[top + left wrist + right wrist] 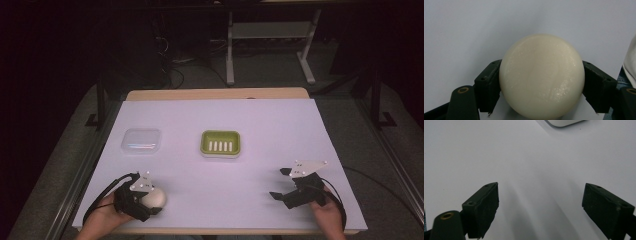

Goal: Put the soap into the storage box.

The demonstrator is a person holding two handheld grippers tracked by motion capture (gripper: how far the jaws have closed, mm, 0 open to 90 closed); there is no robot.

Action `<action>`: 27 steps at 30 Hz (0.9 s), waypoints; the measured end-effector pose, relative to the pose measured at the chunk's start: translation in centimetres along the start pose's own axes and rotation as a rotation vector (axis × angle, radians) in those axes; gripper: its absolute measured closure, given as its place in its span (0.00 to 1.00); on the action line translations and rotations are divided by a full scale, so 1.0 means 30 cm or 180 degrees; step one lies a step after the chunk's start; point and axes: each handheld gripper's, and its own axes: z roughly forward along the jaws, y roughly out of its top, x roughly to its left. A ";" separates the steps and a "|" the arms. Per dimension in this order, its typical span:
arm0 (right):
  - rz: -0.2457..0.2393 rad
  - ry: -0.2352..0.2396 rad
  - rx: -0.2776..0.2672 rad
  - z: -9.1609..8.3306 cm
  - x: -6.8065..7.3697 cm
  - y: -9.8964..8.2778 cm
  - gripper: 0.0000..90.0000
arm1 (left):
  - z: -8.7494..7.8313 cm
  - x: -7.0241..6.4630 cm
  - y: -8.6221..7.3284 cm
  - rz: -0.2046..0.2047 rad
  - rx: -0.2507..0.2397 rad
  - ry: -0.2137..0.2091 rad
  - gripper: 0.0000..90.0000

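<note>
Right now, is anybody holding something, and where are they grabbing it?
The left gripper holds the cream round soap, a jaw pressed on each side. The right gripper holds nothing.

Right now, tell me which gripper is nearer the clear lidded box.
Left. The left gripper, shut on the cream ball, sits just in front of the clear box; the right gripper is across the table, past the green dish.

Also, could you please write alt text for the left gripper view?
A round cream bar of soap is clamped in the left hand-held gripper, one black jaw on each side. Behind it lies a plain white table.
</note>
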 end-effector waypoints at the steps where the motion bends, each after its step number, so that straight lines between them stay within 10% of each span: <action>1: 0.0006 0.0001 -0.0001 -0.001 -0.001 0.000 0.15 | -0.002 0.000 0.003 0.0011 0.0032 0.0010 0.28; 27: 0.0082 -0.0011 -0.0071 -0.012 -0.017 -0.001 0.15 | -0.028 0.044 0.098 -0.0023 -0.0034 -0.0038 0.28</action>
